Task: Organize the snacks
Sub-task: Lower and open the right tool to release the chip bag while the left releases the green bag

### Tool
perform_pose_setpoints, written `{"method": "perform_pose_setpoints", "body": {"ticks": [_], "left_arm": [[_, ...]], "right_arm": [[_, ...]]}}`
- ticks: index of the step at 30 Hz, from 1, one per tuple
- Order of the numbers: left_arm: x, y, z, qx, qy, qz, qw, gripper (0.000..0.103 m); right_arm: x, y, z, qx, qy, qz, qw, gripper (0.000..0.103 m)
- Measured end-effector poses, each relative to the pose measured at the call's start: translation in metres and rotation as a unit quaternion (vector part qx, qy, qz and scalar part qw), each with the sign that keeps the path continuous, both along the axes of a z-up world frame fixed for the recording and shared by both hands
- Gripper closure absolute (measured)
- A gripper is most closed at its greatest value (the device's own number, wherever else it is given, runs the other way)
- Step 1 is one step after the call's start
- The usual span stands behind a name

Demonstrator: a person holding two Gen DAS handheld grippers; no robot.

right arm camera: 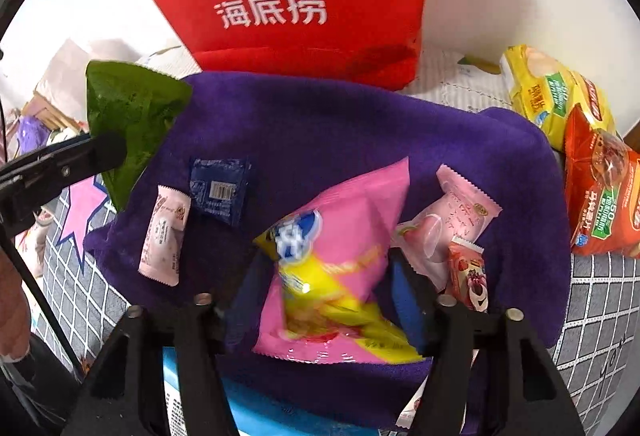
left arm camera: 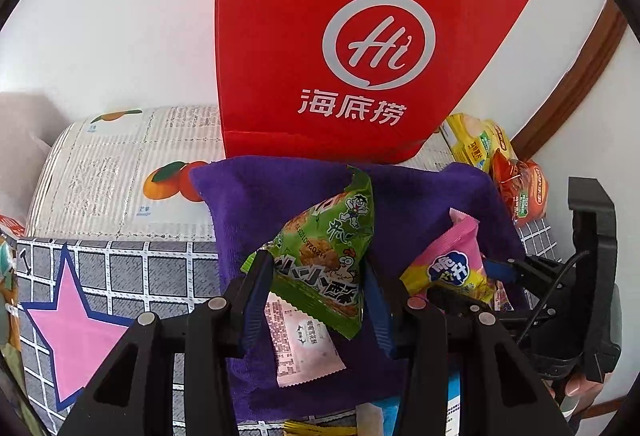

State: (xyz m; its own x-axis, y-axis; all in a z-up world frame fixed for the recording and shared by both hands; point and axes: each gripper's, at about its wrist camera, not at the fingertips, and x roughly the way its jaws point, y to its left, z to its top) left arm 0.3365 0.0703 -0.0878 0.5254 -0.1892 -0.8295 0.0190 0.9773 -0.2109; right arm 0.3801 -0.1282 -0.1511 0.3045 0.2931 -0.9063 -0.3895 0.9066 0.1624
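My left gripper (left arm camera: pixel 316 284) is shut on a green snack bag (left arm camera: pixel 324 256) and holds it above the purple towel (left arm camera: pixel 248 196); the green bag also shows in the right wrist view (right arm camera: pixel 128 116). My right gripper (right arm camera: pixel 324 276) is shut on a pink and yellow snack bag (right arm camera: pixel 340 268), lifted over the towel (right arm camera: pixel 320 124); that bag also shows in the left wrist view (left arm camera: pixel 452 260). On the towel lie a small pink packet (right arm camera: pixel 164 236), a dark blue packet (right arm camera: pixel 220 190), a pink wrapped sweet (right arm camera: pixel 460 216) and a red strawberry packet (right arm camera: pixel 468 276).
A red paper bag (left arm camera: pixel 360 36) stands behind the towel against the white wall. Yellow (right arm camera: pixel 552 92) and orange (right arm camera: pixel 600 196) chip bags lie at the right. A grid-patterned cloth with a pink star (left arm camera: pixel 80 316) covers the surface at the left.
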Motion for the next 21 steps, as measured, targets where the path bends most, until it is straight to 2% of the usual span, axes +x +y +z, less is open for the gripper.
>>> {"method": "perform_pose_setpoints", "body": {"ticks": [4,12,21], "left_arm": [[0.000,-0.002,0.000,0.003,0.001,-0.003,1.0000,0.060],[0.000,-0.011,-0.003,0.002,0.006,-0.014,0.9999,0.060],[0.006,-0.029,-0.025,0.016,0.044,-0.028,0.9985,0.060]], "right_arm": [[-0.001,-0.007,0.008,0.011,-0.006,-0.006,1.000,0.040],[-0.010,-0.029,0.042,0.028,-0.050,-0.030,0.998,0.039],[-0.013,-0.056,0.066,0.037,-0.078,-0.070,0.994,0.039]]}}
